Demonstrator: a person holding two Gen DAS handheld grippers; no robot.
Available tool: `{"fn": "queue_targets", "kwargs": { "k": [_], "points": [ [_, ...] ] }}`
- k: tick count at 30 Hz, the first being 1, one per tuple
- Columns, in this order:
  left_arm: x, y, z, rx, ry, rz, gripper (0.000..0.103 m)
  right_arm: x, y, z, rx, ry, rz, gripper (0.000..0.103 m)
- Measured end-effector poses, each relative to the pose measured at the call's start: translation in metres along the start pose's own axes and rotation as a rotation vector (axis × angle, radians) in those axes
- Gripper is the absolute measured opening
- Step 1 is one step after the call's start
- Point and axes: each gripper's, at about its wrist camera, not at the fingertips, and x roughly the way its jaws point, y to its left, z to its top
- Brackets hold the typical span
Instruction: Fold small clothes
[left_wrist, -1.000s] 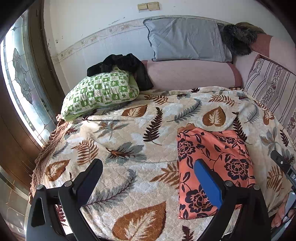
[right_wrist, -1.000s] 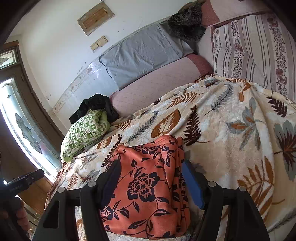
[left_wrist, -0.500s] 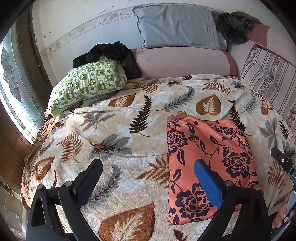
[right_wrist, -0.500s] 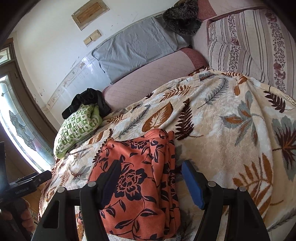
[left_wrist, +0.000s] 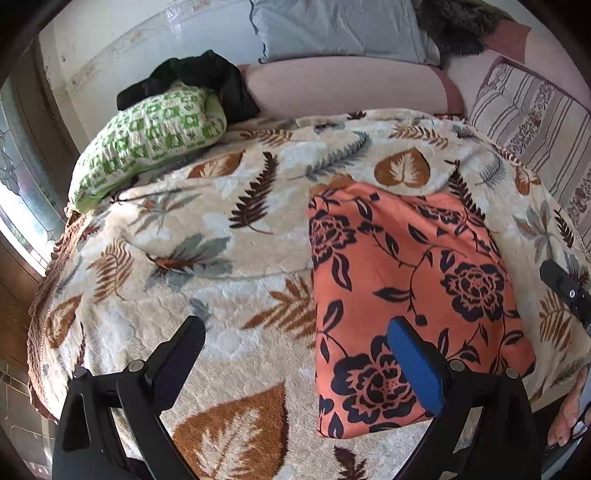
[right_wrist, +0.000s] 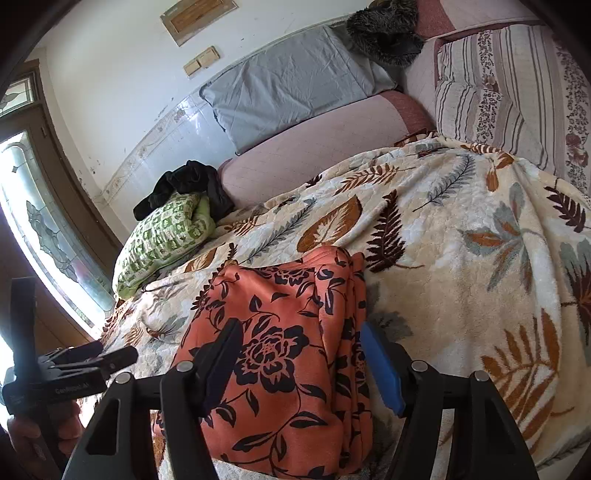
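An orange cloth with dark flowers lies folded in a flat rectangle on the leaf-patterned blanket. My left gripper is open and empty above the blanket at the cloth's near left edge. In the right wrist view the same cloth lies with its stacked folded layers on the right side. My right gripper is open and empty over the cloth's near end. The left gripper also shows there at the far left, in a hand.
A green checked pillow with a black garment on it lies at the back left. A grey pillow, a pink bolster and a striped cushion line the back and right. A glass door is at left.
Both views have tilted down and drawn closer to the bed. The cloth lies as before. Both grippers have stayed open.
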Motion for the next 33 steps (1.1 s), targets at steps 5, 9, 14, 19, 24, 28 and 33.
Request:
{"fn": "queue_targets", "kwargs": {
  "k": [5,9,14,19,24,28,33],
  "points": [
    [0.034,-0.006,-0.021,0.028,0.109,0.017,0.099,0.005,0.01,-0.005,-0.036,0.027,0.028,0.043],
    [0.039,-0.002,-0.027,-0.004,0.12,-0.011,0.1,0.033,0.007,-0.016,-0.005,0.201,0.073,0.042],
    [0.016,-0.001,-0.021,0.028,0.044,0.043,0.099,0.047,0.0,-0.024,0.049,0.275,0.07,0.042],
    [-0.009,0.008,-0.009,0.022,-0.032,0.069,0.099,0.023,-0.005,-0.01,0.106,0.144,0.112,0.042],
    [-0.026,0.014,0.0,0.009,-0.081,0.08,0.099,0.019,-0.002,-0.004,0.117,0.116,0.116,0.047],
    [-0.033,0.014,0.003,0.005,-0.102,0.082,0.099,0.019,0.002,-0.004,0.111,0.117,0.109,0.06],
    [-0.031,0.013,0.004,0.002,-0.098,0.076,0.099,0.02,0.001,-0.006,0.115,0.122,0.099,0.06]
  ]
}}
